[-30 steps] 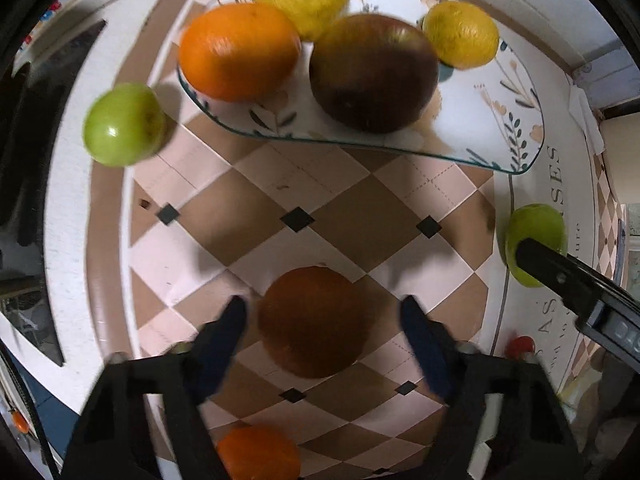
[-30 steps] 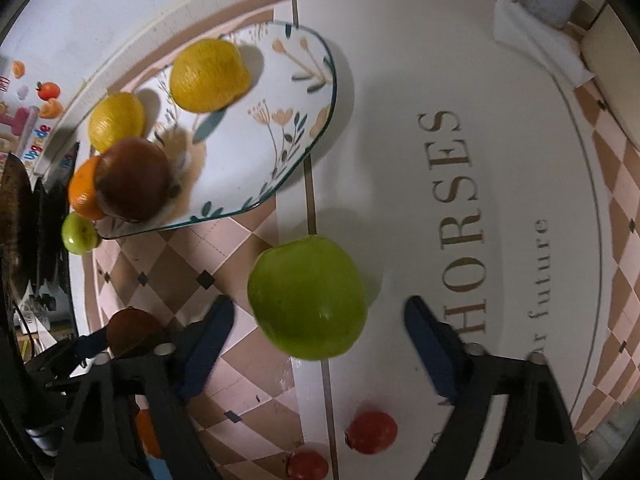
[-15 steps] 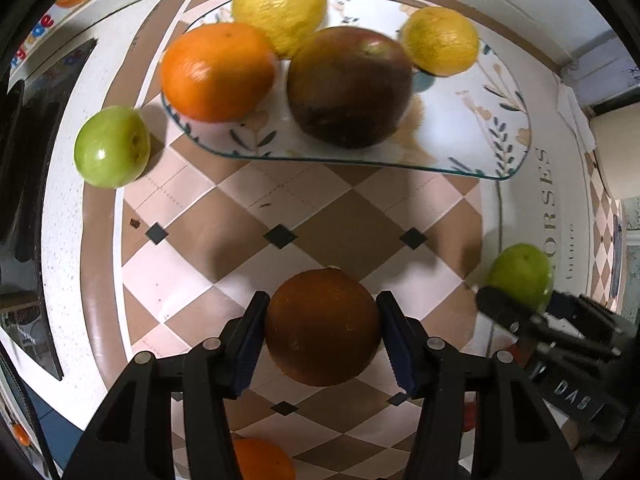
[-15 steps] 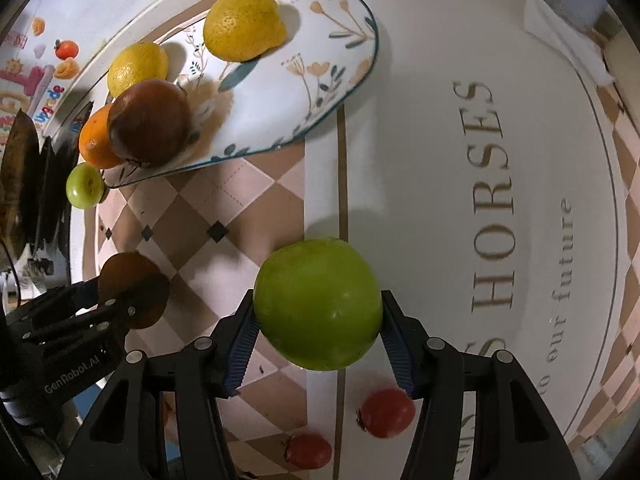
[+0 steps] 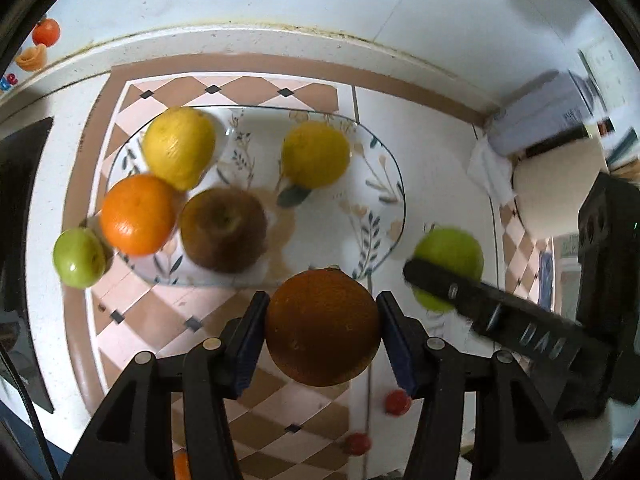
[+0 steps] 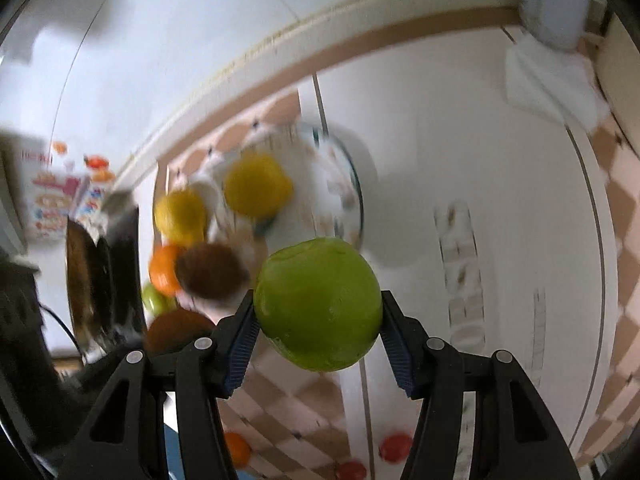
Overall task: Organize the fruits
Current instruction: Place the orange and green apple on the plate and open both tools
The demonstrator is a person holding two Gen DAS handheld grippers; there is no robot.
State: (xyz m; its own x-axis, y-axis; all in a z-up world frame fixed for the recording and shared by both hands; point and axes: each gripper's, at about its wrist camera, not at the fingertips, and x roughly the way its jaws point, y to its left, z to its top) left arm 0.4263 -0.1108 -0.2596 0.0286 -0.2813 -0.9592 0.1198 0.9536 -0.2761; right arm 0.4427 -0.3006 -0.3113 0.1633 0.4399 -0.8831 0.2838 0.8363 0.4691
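Both lifted for drop-off: left gripper (image 5: pixel 322 334) clamps brown orange (image 5: pixel 322 326), right gripper (image 6: pixel 318 334) clamps green apple (image 6: pixel 318 304), both near plate (image 5: pixel 394 184).

"DAS" on right gripper (image 5: pixel 440 280)

Left tongs (image 5: pixel 322 340): black plastic frame, blue ribbed pads (image 5: pixel 250 344), silver screws at 6 o'clock. Right tongs (image 6: pixel 318 340): identical build; white lettering along its black finger, seen at 3 o'clock from the left camera.
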